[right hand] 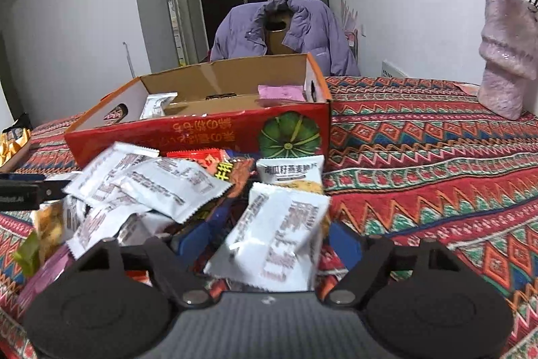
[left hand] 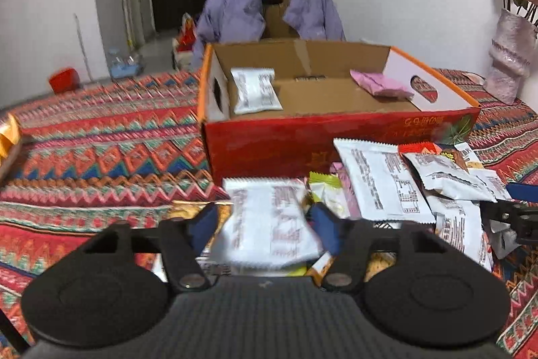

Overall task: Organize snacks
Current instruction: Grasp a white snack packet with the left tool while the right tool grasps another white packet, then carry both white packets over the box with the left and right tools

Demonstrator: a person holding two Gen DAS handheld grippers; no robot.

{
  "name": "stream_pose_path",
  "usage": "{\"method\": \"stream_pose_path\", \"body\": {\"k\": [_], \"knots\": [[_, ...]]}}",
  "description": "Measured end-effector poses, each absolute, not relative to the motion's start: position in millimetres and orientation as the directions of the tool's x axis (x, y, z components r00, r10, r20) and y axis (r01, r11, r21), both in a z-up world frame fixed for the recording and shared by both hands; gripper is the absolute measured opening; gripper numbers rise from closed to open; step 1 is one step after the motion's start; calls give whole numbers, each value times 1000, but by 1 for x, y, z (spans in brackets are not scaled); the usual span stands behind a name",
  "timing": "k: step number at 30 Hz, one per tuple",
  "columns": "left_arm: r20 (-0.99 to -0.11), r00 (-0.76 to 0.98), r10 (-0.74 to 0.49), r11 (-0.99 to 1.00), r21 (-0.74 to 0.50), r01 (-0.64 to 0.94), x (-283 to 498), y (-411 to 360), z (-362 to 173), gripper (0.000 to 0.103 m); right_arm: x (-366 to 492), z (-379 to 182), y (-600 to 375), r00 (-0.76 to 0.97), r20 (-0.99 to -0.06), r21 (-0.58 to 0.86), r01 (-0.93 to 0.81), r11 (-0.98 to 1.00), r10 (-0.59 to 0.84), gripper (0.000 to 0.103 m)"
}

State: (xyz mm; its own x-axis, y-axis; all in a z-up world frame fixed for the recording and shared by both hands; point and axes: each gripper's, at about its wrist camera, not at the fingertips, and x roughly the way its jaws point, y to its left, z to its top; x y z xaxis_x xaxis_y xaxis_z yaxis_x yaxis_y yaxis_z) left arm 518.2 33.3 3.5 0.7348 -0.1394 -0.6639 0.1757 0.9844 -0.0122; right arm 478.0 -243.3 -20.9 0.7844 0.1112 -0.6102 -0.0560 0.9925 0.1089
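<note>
A red cardboard box [left hand: 336,140] stands open on the patterned cloth, with a white packet [left hand: 255,90] and a pink packet [left hand: 380,83] lying inside. In front of it lies a heap of snack packets [left hand: 386,180], mostly white. My left gripper [left hand: 262,226] is over the heap's left end, its blue pads pressed on a white snack packet [left hand: 269,224]. In the right wrist view the same box [right hand: 201,137] stands behind the heap [right hand: 161,184]. My right gripper [right hand: 269,243] has its pads against a crumpled white packet [right hand: 279,234] raised off the heap's right side.
A pinkish vase with flowers [right hand: 507,56] stands on the table at the far right. Behind the box is a chair draped with a purple jacket [left hand: 269,9]. Gold packets [left hand: 8,140] lie at the table's left edge. Bare patterned cloth [right hand: 437,157] stretches to the right.
</note>
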Motion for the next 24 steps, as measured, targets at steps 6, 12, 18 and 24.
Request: {"method": "stream_pose_path", "body": {"k": [6,12,18,24], "knots": [[-666,734,-129,987,-13,161,527,35,1,44,482,-24,-245,792,-600,109,-53,993,108,52],[-649,754,-104,987,25,158,515,35,8,41,473,-19,-250,799,-590,113,-55,992,112,45],[-607,791,-78,994,14,109,474,49,33,41,442,3,-255,824,-553,107,-72,992,120,45],[-568,821,-58,998,-10,64,394,55,54,41,375,32,-253,841,-507,104,-157,982,188,45]]}}
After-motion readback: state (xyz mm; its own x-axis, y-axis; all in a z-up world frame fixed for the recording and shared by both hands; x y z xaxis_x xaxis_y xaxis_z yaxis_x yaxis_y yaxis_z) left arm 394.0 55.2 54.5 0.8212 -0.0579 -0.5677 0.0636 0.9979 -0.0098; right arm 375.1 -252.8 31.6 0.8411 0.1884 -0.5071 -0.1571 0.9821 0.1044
